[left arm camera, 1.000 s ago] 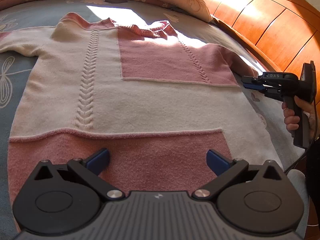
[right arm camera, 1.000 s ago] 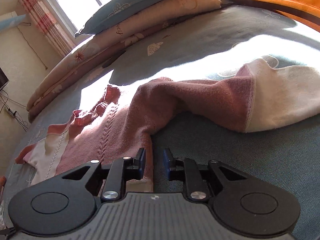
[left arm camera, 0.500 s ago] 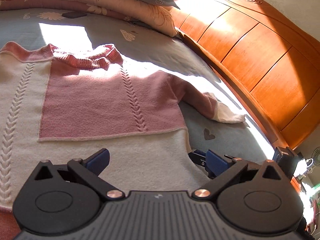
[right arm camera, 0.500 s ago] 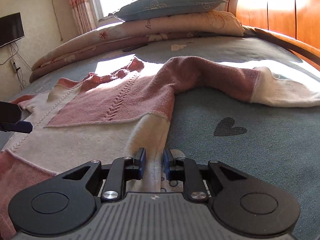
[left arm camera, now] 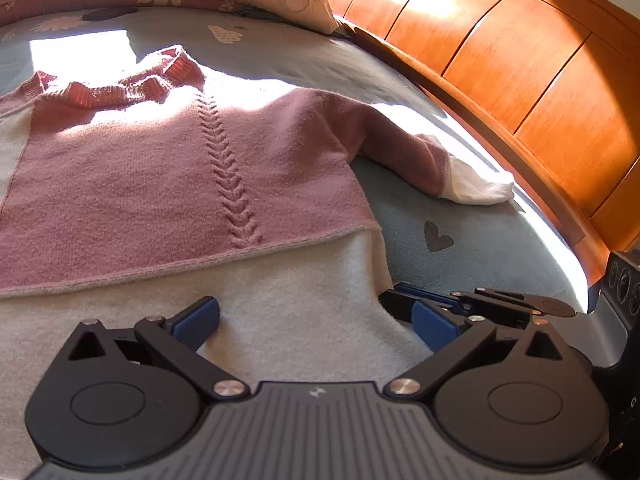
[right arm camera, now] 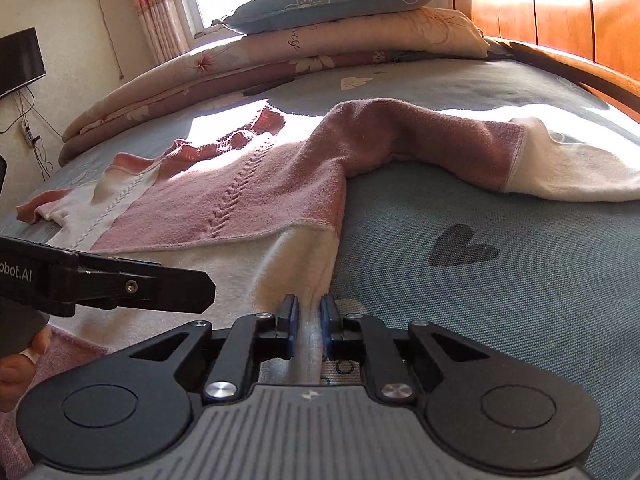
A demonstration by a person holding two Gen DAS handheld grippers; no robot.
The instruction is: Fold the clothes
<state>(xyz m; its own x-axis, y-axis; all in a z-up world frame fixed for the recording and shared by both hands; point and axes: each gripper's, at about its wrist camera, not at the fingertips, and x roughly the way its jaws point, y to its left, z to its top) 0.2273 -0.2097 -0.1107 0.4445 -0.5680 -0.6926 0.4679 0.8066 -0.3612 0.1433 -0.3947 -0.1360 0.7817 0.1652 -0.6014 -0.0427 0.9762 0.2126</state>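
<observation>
A pink and cream knitted sweater (left arm camera: 160,184) lies flat, front up, on the bed, its right sleeve (left arm camera: 400,148) stretched toward the headboard. My left gripper (left arm camera: 316,316) stands open just above the cream band near the sweater's side edge, nothing between its fingers. My right gripper (right arm camera: 308,312) sits at that side edge of the sweater (right arm camera: 240,208); its jaws are closing, with a fold of cream fabric pinched between the pads. In the left wrist view the right gripper (left arm camera: 396,300) shows low at the right. A left finger (right arm camera: 160,284) reaches in from the left of the right wrist view.
The blue-grey bed sheet (right arm camera: 520,300) with a heart print lies bare to the right of the sweater. An orange wooden headboard (left arm camera: 520,60) runs along the bed. Stacked pillows and a folded quilt (right arm camera: 320,36) lie by the window. A person's hand (right arm camera: 16,360) holds the left gripper.
The left gripper has swung right across the sweater to its side edge, still open. The right gripper has rolled level and its jaws have narrowed onto the cream edge.
</observation>
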